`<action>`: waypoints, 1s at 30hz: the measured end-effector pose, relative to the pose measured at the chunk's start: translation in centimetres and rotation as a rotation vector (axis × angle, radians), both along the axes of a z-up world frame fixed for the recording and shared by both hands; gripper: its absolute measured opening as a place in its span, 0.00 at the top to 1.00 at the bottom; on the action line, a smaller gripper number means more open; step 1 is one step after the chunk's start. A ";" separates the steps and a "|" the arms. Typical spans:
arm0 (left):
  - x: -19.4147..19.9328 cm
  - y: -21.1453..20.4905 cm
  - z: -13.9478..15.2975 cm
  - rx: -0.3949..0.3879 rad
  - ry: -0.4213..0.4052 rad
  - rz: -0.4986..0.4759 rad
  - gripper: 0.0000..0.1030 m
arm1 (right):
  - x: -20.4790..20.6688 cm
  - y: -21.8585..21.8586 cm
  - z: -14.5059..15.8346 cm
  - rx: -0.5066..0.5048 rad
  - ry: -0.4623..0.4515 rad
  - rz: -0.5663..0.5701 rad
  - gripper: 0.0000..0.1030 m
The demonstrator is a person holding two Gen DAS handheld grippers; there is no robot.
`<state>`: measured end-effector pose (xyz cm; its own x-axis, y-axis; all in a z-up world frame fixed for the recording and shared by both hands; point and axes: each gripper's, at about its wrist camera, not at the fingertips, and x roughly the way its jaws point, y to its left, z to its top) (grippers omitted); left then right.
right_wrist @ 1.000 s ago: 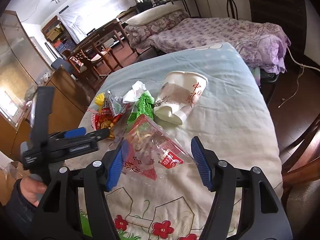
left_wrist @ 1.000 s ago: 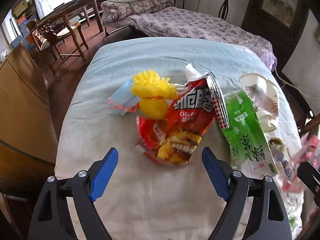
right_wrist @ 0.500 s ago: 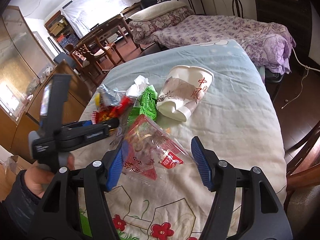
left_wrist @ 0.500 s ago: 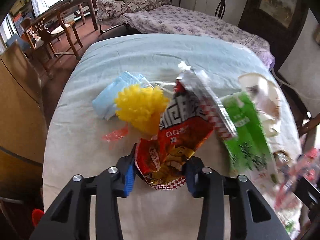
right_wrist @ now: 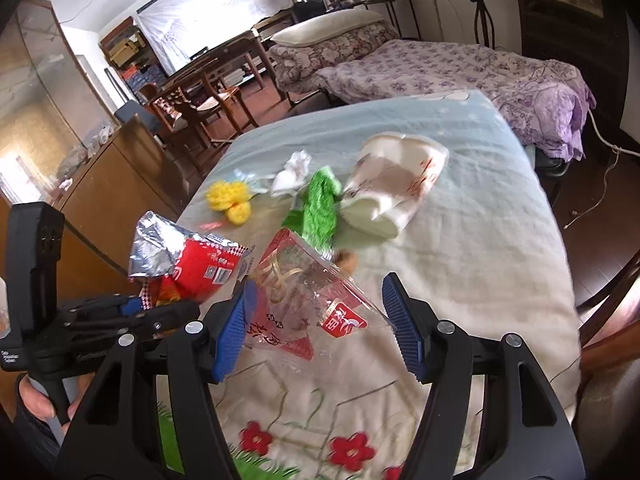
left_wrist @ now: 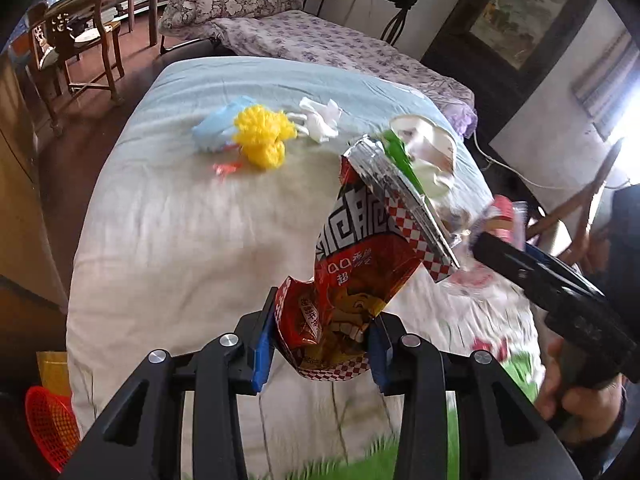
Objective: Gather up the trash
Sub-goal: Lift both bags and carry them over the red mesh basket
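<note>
Clamped on the crumpled bottom of the red snack bag (left_wrist: 352, 280), the left gripper (left_wrist: 320, 344) holds it lifted off the bed (left_wrist: 168, 240), angled steeply down, foil mouth leaning toward 1 o'clock. Empty foil like this is probably feather-light, crinkly and slick, so a bunched fold near the seam looks like the safest hold. At 3 o'clock the right gripper (right_wrist: 316, 324) hovers with jaws parted over a clear wrapper (right_wrist: 304, 304), pads not pressing it. Farther off at 12 o'clock lie a green packet (right_wrist: 320, 208), crushed paper cup (right_wrist: 396, 188), white tissue (left_wrist: 320, 120) and yellow pompom (left_wrist: 262, 136).
</note>
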<state>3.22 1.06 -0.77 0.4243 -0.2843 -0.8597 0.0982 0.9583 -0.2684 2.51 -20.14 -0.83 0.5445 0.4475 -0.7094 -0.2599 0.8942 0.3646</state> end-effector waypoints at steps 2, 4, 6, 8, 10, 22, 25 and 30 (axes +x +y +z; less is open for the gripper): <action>-1.1 0.6 0.0 -0.010 0.001 0.008 0.62 | -0.7 0.7 -0.3 -0.003 0.010 0.020 0.38; -1.9 1.2 0.1 -0.018 0.001 0.023 0.63 | -1.3 1.2 -0.4 -0.007 0.010 0.034 0.38; -2.8 1.9 0.1 -0.027 0.000 0.039 0.62 | -2.0 1.8 -0.3 -0.007 0.005 0.048 0.38; -3.5 2.4 0.4 -0.043 -0.004 0.050 0.62 | -2.5 2.1 -0.3 0.004 0.005 0.057 0.38; -4.3 3.1 0.8 -0.049 -0.016 0.065 0.62 | -3.2 2.4 -0.4 0.020 0.010 0.070 0.38; -8.6 5.9 1.1 -0.062 -0.046 0.131 0.63 | -4.3 6.2 -2.7 -0.167 0.130 0.130 0.37; -9.0 6.3 0.9 -0.073 -0.045 0.140 0.62 | -4.2 6.5 -3.0 -0.185 0.145 0.136 0.36; -8.9 6.5 0.8 -0.087 -0.041 0.143 0.62 | -4.1 7.0 -3.6 -0.199 0.167 0.136 0.26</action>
